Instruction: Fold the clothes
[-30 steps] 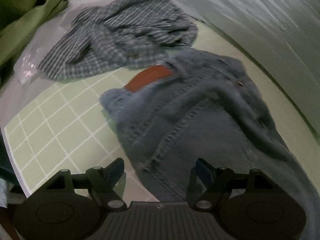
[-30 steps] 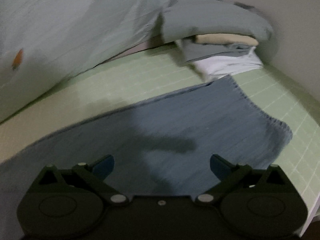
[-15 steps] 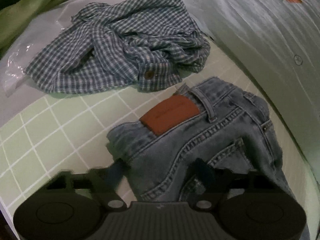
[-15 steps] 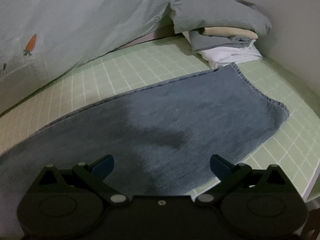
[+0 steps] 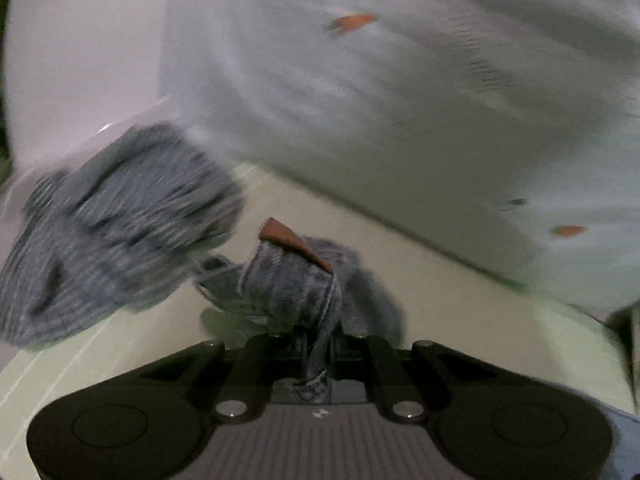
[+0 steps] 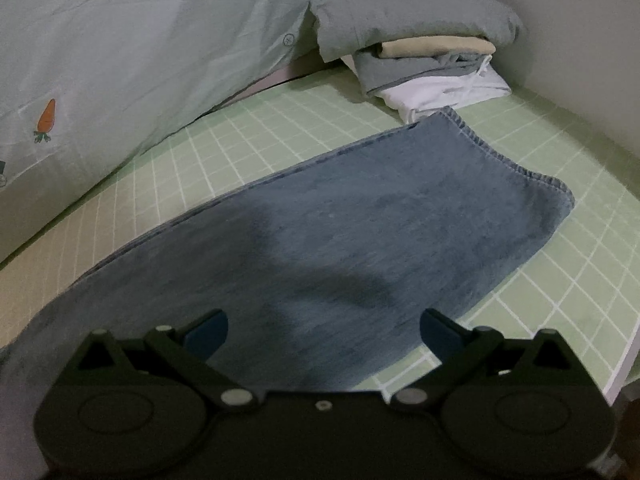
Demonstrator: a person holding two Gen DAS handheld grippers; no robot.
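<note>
Left tool now around jeans (lifted)

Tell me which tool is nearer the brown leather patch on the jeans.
Left. The left tool is shut on the jeans waistband just below the leather patch. The right tool hangs open over the leg end.

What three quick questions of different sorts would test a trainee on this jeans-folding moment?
1. True or false: the left gripper is shut on the jeans.
2. Which lies nearest the jeans' leg hem: A) the checked shirt, B) the stack of folded clothes, C) a shoe?
3. Fill in: the right gripper is ____.

Key: 1 true; 2 B; 3 open.
</note>
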